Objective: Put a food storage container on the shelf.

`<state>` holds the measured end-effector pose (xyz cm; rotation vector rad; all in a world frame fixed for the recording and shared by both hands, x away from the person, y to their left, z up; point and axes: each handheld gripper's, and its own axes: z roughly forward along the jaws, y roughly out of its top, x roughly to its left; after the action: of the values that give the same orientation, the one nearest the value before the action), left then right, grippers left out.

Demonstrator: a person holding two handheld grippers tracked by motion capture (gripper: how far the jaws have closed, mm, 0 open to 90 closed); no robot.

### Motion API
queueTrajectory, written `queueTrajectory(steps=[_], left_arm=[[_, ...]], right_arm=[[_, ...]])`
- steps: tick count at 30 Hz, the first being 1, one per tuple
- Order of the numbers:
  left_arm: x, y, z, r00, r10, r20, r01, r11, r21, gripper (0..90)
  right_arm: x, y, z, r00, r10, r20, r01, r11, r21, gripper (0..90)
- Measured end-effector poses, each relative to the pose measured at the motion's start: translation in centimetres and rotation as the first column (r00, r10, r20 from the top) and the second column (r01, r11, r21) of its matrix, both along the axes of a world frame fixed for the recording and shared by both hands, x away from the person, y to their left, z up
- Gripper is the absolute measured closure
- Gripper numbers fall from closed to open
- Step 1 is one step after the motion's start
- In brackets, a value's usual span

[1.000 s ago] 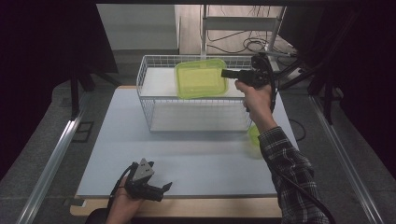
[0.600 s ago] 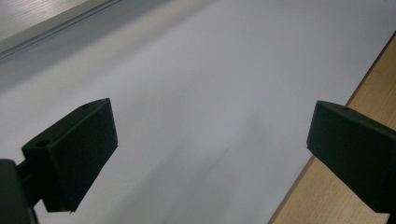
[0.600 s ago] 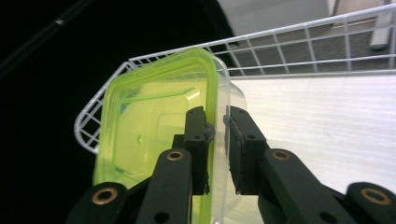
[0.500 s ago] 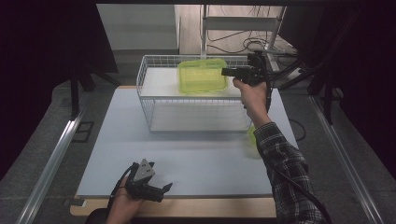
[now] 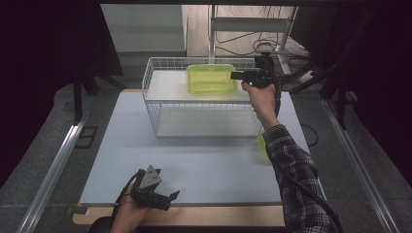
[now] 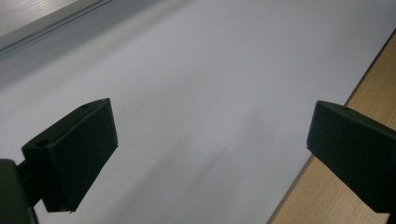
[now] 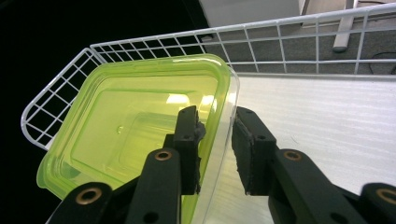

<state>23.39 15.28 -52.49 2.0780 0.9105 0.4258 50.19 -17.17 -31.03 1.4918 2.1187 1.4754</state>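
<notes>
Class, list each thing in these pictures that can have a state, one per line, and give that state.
Green container: lidless, empty, in the basket.
Wire basket: upright on the table, open-topped.
Right claw: its jaws have just been opening; they straddle the container's wall, pads apart from it.
Left claw: open, nothing between its jaws, over the table.

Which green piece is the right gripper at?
The green tub inside the wire basket; its wall stands between the right gripper's jaws, just opened further. The other green piece lies outside, by the sleeve.
</notes>
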Motion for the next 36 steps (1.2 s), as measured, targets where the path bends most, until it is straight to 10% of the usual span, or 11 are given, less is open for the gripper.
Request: queueTrajectory(steps=[15,36], left_arm=[[0.0,0.0,0.0,1.0000,0.002,0.001,-0.002,1.0000,-0.002,1.6],[0.1,0.5,0.2,0.9995,0.016,0.026,-0.014,0.9972,-0.073,2.4]], right_arm=[[0.0,0.1,-0.1,0.9996,0.006,0.027,-0.005,0.999,-0.034,45.7],[-4.0,-0.5,-0.1,0.9813,0.141,0.131,-0.128,0.987,-0.101,22.7]])
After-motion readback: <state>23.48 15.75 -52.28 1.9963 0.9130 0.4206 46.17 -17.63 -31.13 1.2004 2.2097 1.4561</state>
